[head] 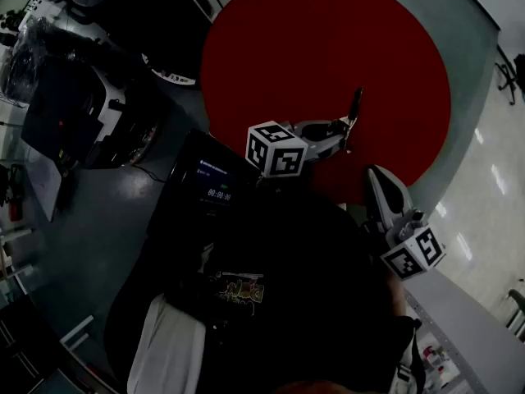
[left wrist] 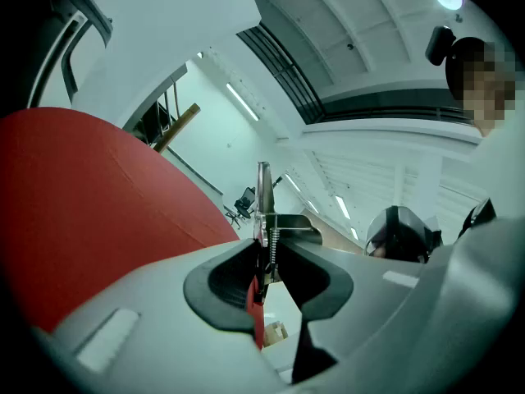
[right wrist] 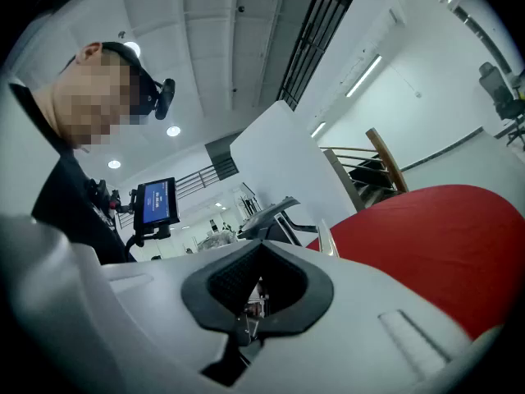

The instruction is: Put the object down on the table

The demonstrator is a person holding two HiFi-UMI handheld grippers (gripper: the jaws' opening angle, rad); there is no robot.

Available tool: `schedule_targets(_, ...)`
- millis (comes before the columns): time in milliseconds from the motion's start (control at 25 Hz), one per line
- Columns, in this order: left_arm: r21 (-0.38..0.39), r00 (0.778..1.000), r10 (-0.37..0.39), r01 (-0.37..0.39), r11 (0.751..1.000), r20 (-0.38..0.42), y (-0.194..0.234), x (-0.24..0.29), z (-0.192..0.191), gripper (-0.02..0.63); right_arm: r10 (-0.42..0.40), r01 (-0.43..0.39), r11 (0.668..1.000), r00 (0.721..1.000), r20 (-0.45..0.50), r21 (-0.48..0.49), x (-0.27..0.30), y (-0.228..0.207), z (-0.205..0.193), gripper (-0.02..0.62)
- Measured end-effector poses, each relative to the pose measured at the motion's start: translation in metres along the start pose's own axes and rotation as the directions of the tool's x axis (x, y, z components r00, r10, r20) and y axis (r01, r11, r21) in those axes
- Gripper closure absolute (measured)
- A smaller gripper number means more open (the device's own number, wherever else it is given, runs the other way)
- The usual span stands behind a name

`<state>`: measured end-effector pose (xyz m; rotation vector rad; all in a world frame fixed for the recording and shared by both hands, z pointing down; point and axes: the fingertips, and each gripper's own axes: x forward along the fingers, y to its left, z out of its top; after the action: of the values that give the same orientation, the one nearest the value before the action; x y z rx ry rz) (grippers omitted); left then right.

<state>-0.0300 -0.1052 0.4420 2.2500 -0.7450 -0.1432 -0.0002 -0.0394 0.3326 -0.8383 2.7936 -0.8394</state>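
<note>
A thin metal tool (head: 355,109) with a spring and a red part stands upright between the jaws of my left gripper (head: 349,130), which is shut on it above the round red table (head: 328,48). In the left gripper view the tool (left wrist: 263,195) rises from between the dark pads of the left gripper (left wrist: 267,277), with the red table (left wrist: 82,212) at the left. My right gripper (head: 376,177) hangs at the table's near right edge, shut and holding nothing. In its own view the right gripper (right wrist: 250,314) has its tips together, and the table (right wrist: 443,236) lies at the right.
A dark stand with a lit screen (head: 215,187) is close to the table's near left side, and the same kind of screen (right wrist: 156,202) shows behind me. Dark equipment (head: 82,105) fills the floor at the left. The person's dark torso (head: 279,302) covers the bottom of the head view.
</note>
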Motion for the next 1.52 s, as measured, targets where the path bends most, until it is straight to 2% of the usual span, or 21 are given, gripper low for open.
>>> schedule_targets(160,-0.005,1.0,0.002,-0.002,1.0,0.0,0.0,0.001,0.001,0.5,-0.003,0.001,0.999,0.999,-0.034,-0.048,-0.002,-0.006,-0.005,0.594)
schedule_targets(320,-0.018,1.0,0.01,-0.01,1.0,0.003,0.002,0.001,0.003,0.5,0.01,-0.011,1.0,0.999,-0.034,-0.028,0.004,-0.002,0.001,0.594)
schedule_targets(680,-0.025,1.0,0.023,-0.022,0.999,0.007,0.012,0.011,-0.006,0.5,0.029,-0.031,0.998,0.999,-0.039,-0.05,-0.001,-0.015,-0.004,0.594)
schedule_targets(920,-0.036,1.0,0.014,-0.014,0.999,-0.003,0.011,0.015,-0.007,0.5,0.007,-0.009,0.999,0.999,-0.034,-0.046,-0.008,-0.016,0.0,0.592)
schedule_targets(1040,-0.095,1.0,0.009,-0.008,0.995,0.004,0.024,0.015,-0.01,0.5,-0.024,0.022,0.999,0.999,-0.039,-0.047,-0.014,-0.013,-0.003,0.592)
schedule_targets(1120,-0.201,1.0,0.013,-0.009,0.98,0.018,0.048,0.022,-0.012,0.5,-0.059,0.058,0.997,0.998,-0.036,-0.041,-0.021,-0.018,-0.004,0.592)
schedule_targets(1160,-0.285,1.0,0.013,-0.005,0.959,0.027,0.064,0.029,-0.015,0.499,-0.082,0.081,0.996,0.996,-0.03,-0.033,-0.027,-0.024,-0.003,0.592)
schedule_targets(1200,-0.387,0.999,0.009,0.007,0.922,0.04,0.082,0.037,-0.018,0.5,-0.108,0.108,0.994,0.994,-0.021,-0.024,-0.035,-0.029,-0.002,0.592)
schedule_targets(1240,-0.495,0.998,0.006,0.024,0.869,0.059,0.1,0.046,-0.021,0.5,-0.136,0.136,0.991,0.991,-0.011,-0.014,-0.043,-0.035,0.0,0.592)
schedule_targets(1320,-0.683,0.994,0.032,0.049,0.729,0.106,0.14,0.06,-0.026,0.5,-0.191,0.191,0.982,0.982,0.009,0.007,-0.059,-0.042,0.0,0.592)
schedule_targets(1360,-0.749,0.99,0.066,0.048,0.661,0.122,0.162,0.065,-0.029,0.5,-0.215,0.215,0.977,0.976,0.018,0.017,-0.065,-0.045,-0.001,0.592)
schedule_targets(1400,-0.792,0.986,0.107,0.036,0.609,0.127,0.182,0.068,-0.031,0.5,-0.237,0.236,0.971,0.971,0.026,0.026,-0.071,-0.048,-0.002,0.592)
schedule_targets(1440,-0.817,0.981,0.146,0.018,0.576,0.125,0.199,0.071,-0.033,0.5,-0.256,0.255,0.966,0.966,0.034,0.036,-0.076,-0.05,-0.003,0.592)
schedule_targets(1520,-0.846,0.97,0.21,-0.006,0.534,0.125,0.228,0.076,-0.035,0.499,-0.284,0.281,0.958,0.957,0.049,0.064,-0.083,-0.052,-0.001,0.592)
